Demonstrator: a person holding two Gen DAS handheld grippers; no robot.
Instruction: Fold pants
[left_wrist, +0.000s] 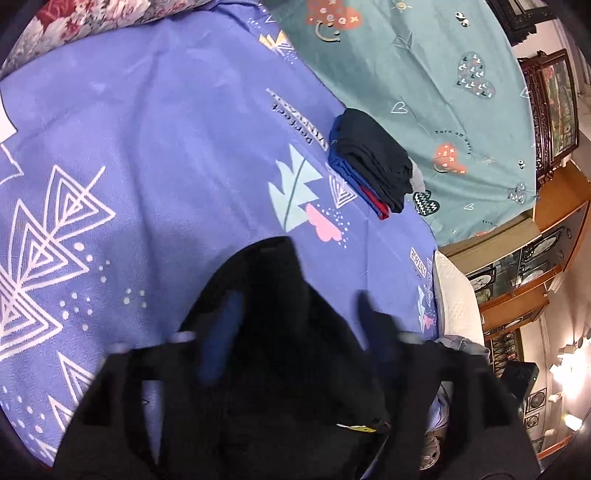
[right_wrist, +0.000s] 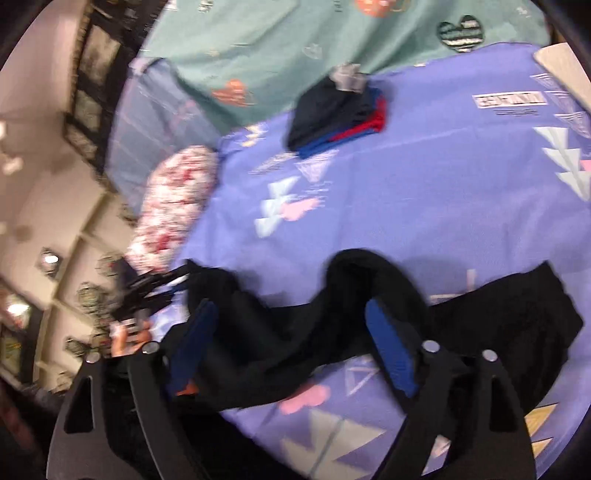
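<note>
Black pants (left_wrist: 280, 332) hang bunched between the fingers of my left gripper (left_wrist: 295, 317), draping over the blue pads (left_wrist: 225, 332); whether the jaws pinch the cloth is hidden. In the right wrist view the black pants (right_wrist: 498, 325) lie crumpled across the purple bedsheet (right_wrist: 424, 177). My right gripper (right_wrist: 291, 332) is open, blue fingers (right_wrist: 388, 350) spread wide with the black cloth passing between and under them. The left gripper (right_wrist: 155, 291) shows blurred at the left of that view.
A stack of folded dark, blue and red clothes (left_wrist: 373, 166) sits where the purple sheet meets a teal sheet (left_wrist: 424, 74). A floral pillow (right_wrist: 173, 206) lies at the bed's edge. Wooden cabinets (left_wrist: 517, 280) stand beyond the bed.
</note>
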